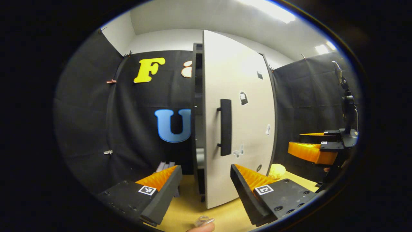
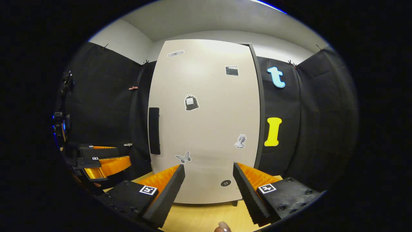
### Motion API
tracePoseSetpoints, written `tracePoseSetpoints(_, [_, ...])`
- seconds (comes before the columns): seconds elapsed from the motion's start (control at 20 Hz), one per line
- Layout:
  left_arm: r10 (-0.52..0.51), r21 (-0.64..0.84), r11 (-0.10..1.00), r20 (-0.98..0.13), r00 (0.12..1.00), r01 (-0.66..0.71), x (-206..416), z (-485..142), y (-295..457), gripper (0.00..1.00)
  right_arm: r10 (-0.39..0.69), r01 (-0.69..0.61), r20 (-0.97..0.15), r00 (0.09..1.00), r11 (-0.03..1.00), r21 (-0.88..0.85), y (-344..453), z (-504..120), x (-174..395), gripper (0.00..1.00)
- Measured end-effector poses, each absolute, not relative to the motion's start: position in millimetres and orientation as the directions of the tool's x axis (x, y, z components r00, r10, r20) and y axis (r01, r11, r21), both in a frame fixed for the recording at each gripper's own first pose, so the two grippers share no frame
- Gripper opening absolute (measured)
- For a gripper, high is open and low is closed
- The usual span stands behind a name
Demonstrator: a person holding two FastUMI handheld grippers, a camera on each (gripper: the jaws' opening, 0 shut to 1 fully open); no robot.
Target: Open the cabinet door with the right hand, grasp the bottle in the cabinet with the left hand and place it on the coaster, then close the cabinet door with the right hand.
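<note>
A tall white cabinet door with a black vertical handle stands just ahead of my open left gripper. At its handle side a narrow dark gap shows the cabinet's edge, with something grey low inside; I cannot tell whether that is the bottle. My right gripper is open and faces the door squarely, the handle up to its left, not touched. Each gripper also appears in the other's view, open: the right one, the left one.
The cabinet stands on a light wooden table. A yellow rounded object lies at the door's right foot and a grey ridged item left of the cabinet. A fingertip and a small clear thing show at the bottom edge.
</note>
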State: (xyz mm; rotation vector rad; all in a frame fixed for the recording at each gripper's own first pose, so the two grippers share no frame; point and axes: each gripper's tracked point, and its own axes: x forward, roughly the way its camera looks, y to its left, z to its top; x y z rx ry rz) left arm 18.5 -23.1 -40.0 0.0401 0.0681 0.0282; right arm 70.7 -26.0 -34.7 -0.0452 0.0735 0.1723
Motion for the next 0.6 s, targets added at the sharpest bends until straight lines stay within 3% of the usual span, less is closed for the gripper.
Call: tracePoseSetpoints(0.6, [-0.064, 0.022, 0.998, -0.032, 0.997, 0.065, 39.8, -27.6, -61.8, 0.95, 0.134, -0.134, -0.046, 0.99, 0.991, 0.011, -41.6, -26.0, 62.4, 0.98])
